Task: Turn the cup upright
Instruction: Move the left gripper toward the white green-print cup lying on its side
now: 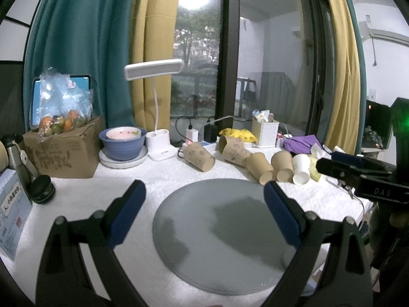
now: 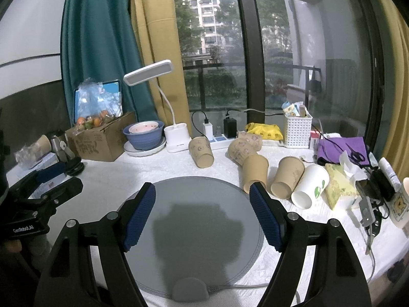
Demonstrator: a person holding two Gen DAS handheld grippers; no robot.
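cups are seen lying on their sides in a loose row across the white cloth of the table [image 2: 158,171], beyond the round grey mat [image 2: 194,220]. from the right wrist view, a brown printed cup [image 2: 201,152] lies alone toward the left, its mouth turned toward the camera. further right a second printed cup [image 2: 240,151] lies touching a plain brown cup [image 2: 254,172], then another brown cup [image 2: 287,177], and a white cup [image 2: 310,186] with a green mark, each just beside the next. none is upright.

the right gripper [image 2: 202,192] is held above the near side of the mat, its blue-padded jaws spread wide with nothing between them. in the left wrist view the left gripper [image 1: 204,192] is likewise held over the mat [image 1: 219,230], jaws parted and empty, with the same row of cups [image 1: 258,167] ahead of it, well apart from the fingertips. each gripper is also seen at the edge of the other's view.

behind the cups a white desk lamp [image 2: 168,117], a blue bowl [image 2: 144,135] on a plate, a cardboard box [image 2: 99,140] holding bagged fruit, and a white basket [image 2: 297,129] are set along the window side. a purple cloth [image 2: 342,148] and a tissue pack [image 2: 341,184] lie at the right.
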